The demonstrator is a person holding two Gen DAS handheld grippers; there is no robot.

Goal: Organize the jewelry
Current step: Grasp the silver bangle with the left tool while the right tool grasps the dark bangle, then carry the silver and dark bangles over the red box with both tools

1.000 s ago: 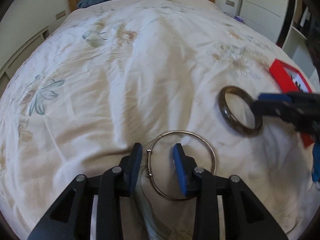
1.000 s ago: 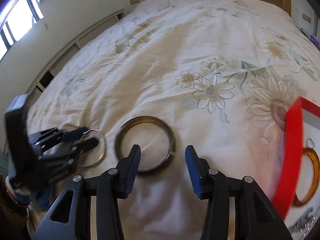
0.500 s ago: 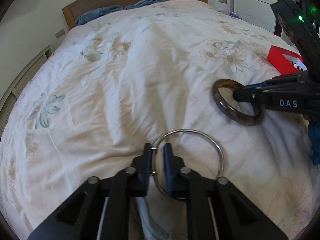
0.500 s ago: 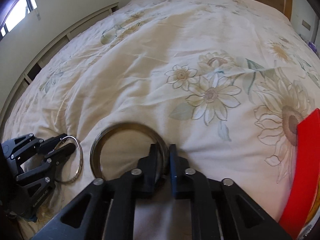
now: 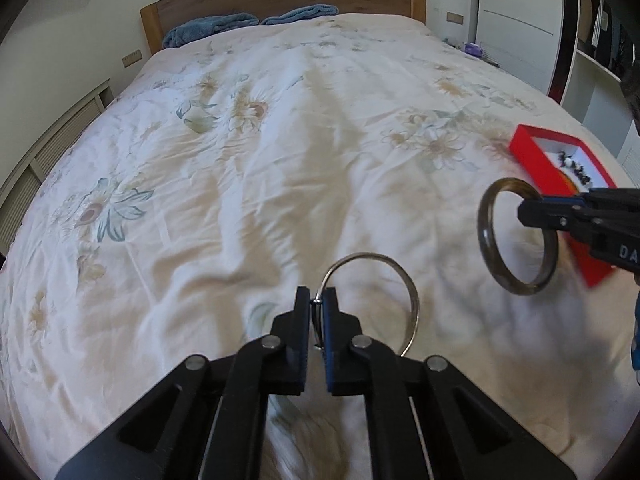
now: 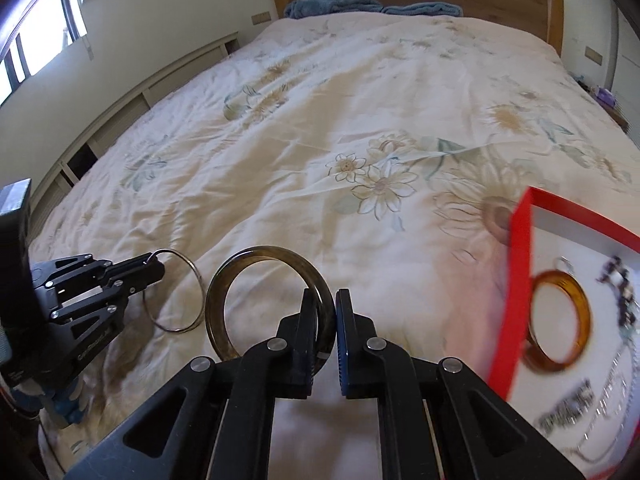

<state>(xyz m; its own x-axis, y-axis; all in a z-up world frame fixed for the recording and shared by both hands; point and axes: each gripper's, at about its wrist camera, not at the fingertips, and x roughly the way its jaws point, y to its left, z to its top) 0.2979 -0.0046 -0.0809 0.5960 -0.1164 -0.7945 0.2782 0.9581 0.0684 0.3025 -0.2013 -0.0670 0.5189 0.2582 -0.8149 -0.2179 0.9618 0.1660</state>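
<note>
My left gripper (image 5: pixel 316 294) has its jaws closing tight on a thin silver bangle (image 5: pixel 414 300), pads pressing its rim near the clasp. The bangle stands upright above the floral quilt (image 5: pixel 280 160). My right gripper (image 6: pixel 326 296) is shut on a thick dark translucent bangle (image 6: pixel 212 300), which is also raised off the quilt. In the right wrist view the left gripper (image 6: pixel 158 268) and the silver bangle (image 6: pixel 199 284) are at the left. In the left wrist view the right gripper (image 5: pixel 524 210) holds the dark bangle (image 5: pixel 486 236) at the right.
An open red box (image 6: pixel 516 280) lies on the quilt to the right, holding an amber bangle (image 6: pixel 584 320), dark beads (image 6: pixel 620 280) and chains. The same red box (image 5: pixel 536 160) sits behind the right gripper. Blue towels (image 5: pixel 248 24) lie at the wooden headboard.
Both grippers went from open around their bangles to shut on them. Both bangles have since come up off the quilt, the dark one swinging toward the red box.
</note>
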